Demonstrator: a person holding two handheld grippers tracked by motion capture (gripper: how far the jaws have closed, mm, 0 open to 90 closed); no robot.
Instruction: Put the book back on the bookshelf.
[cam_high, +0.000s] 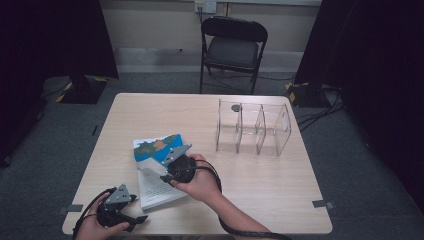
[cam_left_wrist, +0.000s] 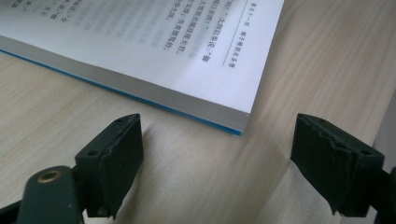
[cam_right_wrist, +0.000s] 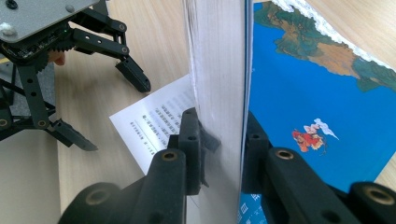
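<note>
A paperback book lies open on the wooden table, with its blue illustrated cover raised at the far side. My right gripper is shut on a thick block of its pages together with the blue cover, and holds them up on edge above a printed page. The jaws of the right gripper press on both sides of that block. My left gripper is open near the table's front left, and its jaws stand wide apart just short of the book's corner.
A clear acrylic organiser with several upright compartments stands at the right rear of the table. Beyond the far edge is a black folding chair. The left gripper sits close to the table's front edge.
</note>
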